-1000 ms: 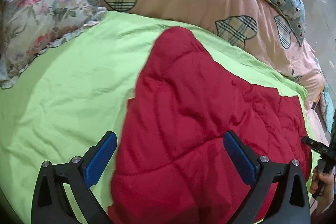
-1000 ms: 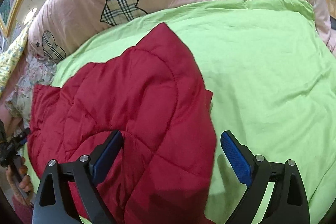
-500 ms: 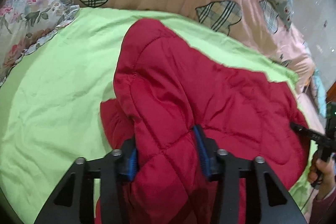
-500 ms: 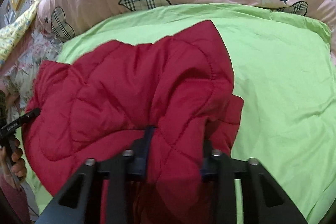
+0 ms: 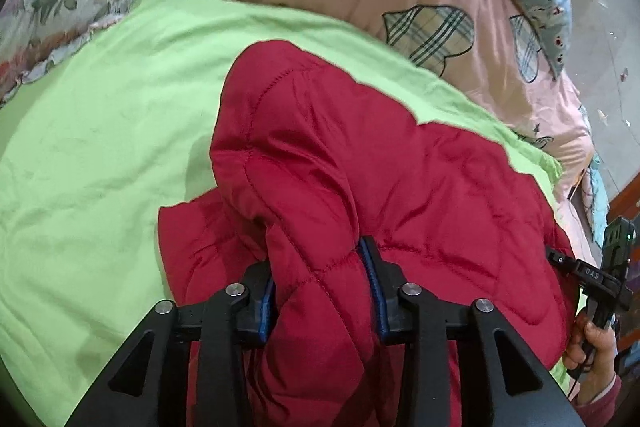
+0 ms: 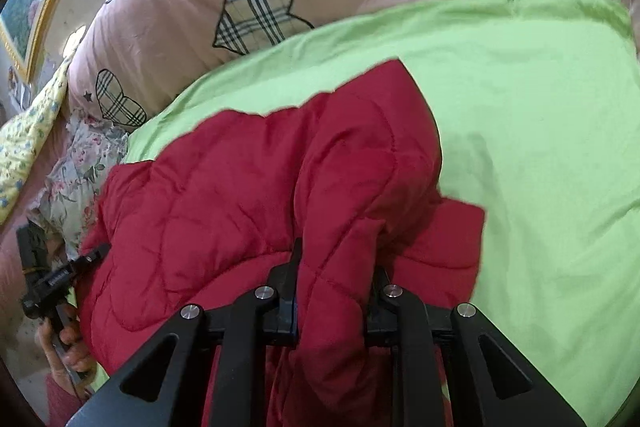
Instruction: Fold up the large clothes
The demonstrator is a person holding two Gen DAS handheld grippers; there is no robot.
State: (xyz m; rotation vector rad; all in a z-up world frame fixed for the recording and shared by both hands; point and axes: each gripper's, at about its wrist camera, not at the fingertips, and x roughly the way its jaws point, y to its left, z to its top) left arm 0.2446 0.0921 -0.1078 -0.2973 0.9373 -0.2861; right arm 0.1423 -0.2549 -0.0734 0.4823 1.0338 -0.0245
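Both the left gripper (image 5: 322,291) and right gripper (image 6: 334,297) pinch the puffy red jacket (image 5: 360,163); slippery padding might slide free mid-fold.

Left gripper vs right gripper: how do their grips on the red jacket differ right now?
1. The left gripper pinches a fatter bunch of the red jacket, its blue pads showing; the right gripper squeezes a thinner fold, its pads mostly buried.
2. The left gripper holds the jacket's left end, the right gripper its right end, both over the green sheet.

Shared: both are shut on the quilted fabric at the near edge.
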